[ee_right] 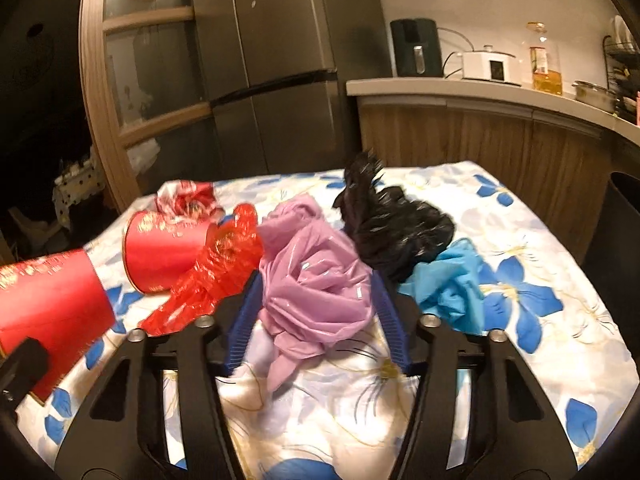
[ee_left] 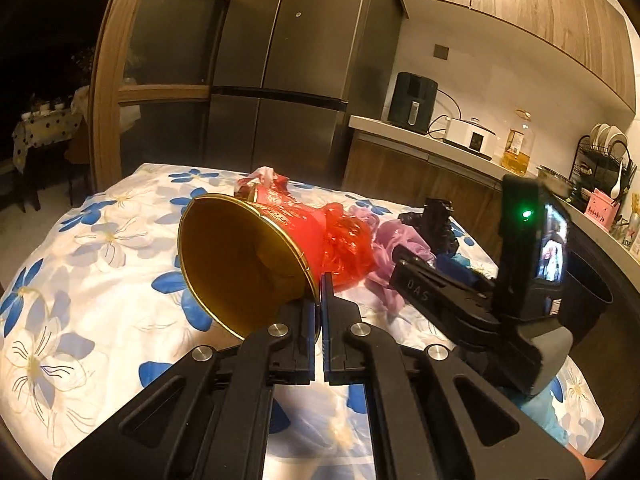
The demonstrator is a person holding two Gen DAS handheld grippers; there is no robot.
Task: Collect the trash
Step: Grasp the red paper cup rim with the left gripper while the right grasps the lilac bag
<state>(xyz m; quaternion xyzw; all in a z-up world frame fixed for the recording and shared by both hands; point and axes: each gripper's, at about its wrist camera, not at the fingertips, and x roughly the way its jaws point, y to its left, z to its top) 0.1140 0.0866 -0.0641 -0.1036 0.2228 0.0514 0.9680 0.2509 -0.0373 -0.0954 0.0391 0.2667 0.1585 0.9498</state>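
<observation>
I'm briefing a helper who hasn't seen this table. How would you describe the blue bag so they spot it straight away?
On the flower-print tablecloth, look at the row of crumpled plastic bags in front of the open right gripper. The blue bag lies at the row's right end, partly under the black bag. It is the only bright turquoise piece; its neighbours are black and a lilac bag.

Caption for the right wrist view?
Open right gripper straddling crumpled purple plastic bag among trash on floral tablecloth.

Cup (ee_right: 160,256) lies left of bags (ee_right: 316,280) on table (ee_right: 560,340).
</observation>
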